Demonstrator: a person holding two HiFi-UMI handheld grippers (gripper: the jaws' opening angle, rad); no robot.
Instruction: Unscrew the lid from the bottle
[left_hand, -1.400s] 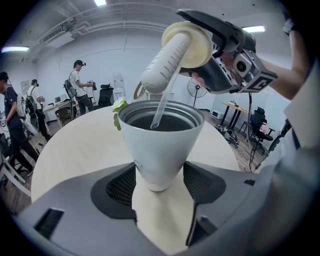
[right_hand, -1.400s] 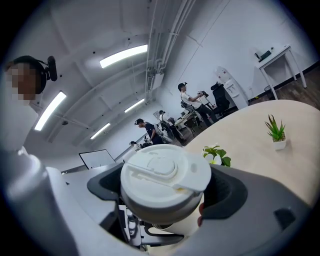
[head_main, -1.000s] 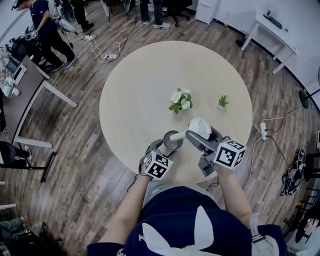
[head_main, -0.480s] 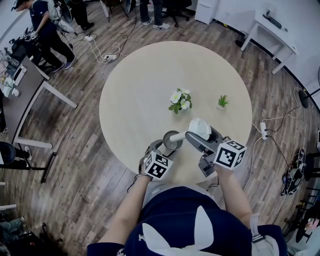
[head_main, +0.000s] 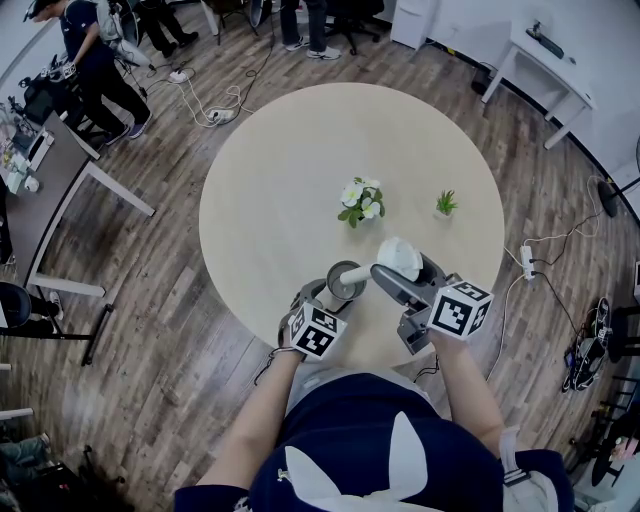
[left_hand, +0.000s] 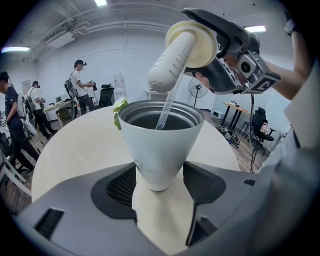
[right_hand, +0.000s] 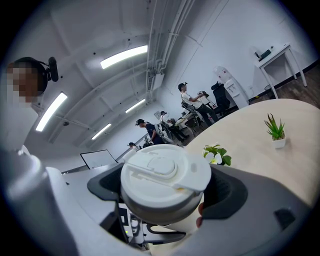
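Left gripper (head_main: 336, 291) is clamped on the bottle (head_main: 347, 279), both jaws pressed against its lower tapered wall (left_hand: 159, 150). The bottle is a white tumbler, upright, at the near edge of the round table (head_main: 270, 200), slightly left of centre. Can't tell if its base touches the tabletop. Its mouth is open, with a dark interior. Artificial white flowers (head_main: 361, 199) sit near the table's middle, well behind the bottle. The lid (left_hand: 196, 44) is off and held tilted above and just right of the bottle mouth. A white tube (left_hand: 170, 62) hangs from its underside, and a thin clear straw (left_hand: 167, 107) runs down with its tip inside the rim. Right gripper (head_main: 399, 266) is grasping the lid, jaws closed on its sides (right_hand: 165, 180), with the lid's top face and flip tab toward that gripper's camera. A small potted plant (head_main: 446, 204) stands toward the table's right edge, well apart from both grippers. People stand at desks off the table's far-left side.
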